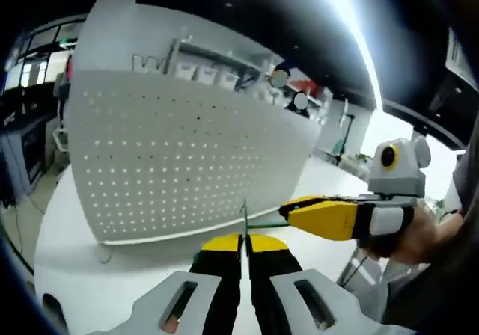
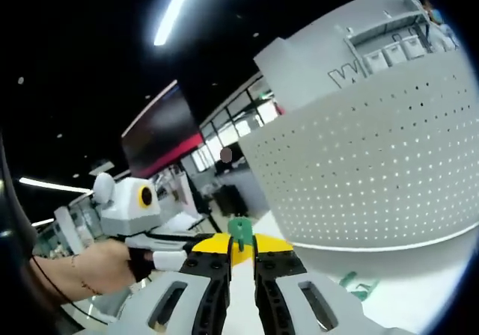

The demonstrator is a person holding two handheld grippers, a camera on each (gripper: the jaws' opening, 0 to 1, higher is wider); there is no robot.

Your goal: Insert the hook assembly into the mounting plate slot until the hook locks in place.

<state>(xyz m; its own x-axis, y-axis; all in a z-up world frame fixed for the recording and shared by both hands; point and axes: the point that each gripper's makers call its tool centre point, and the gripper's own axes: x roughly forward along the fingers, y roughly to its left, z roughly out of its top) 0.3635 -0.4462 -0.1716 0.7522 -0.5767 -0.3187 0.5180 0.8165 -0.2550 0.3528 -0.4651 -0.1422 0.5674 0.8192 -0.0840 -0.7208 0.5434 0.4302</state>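
Left tongs (image 1: 243, 247) pressed together, pinching a thin green hook assembly (image 1: 245, 217) that sticks up past the yellow tips; right tongs (image 1: 293, 214) come in from the right of them, tips touching the hook's green rod, a hand (image 1: 414, 239) behind on the handle. In the right gripper view the right tongs (image 2: 239, 254) are likewise pressed together on the hook's green end (image 2: 239, 232), with the left gripper body (image 2: 161, 256) just to their left, held by a hand (image 2: 93, 266). Mounting plate (image 1: 187, 155) is the white perforated panel standing upright just ahead of both tongs, hook not in any slot, clear of the panel face. Small bins (image 1: 200, 72) hang in a row along a rail at the panel top; contents can't be made out. White tabletop (image 1: 67, 230) under everything. A green piece (image 2: 358, 284) lies on it right of the right tongs. Room behind: dark ceiling with strip lights (image 2: 176, 10), windows (image 2: 232, 129).
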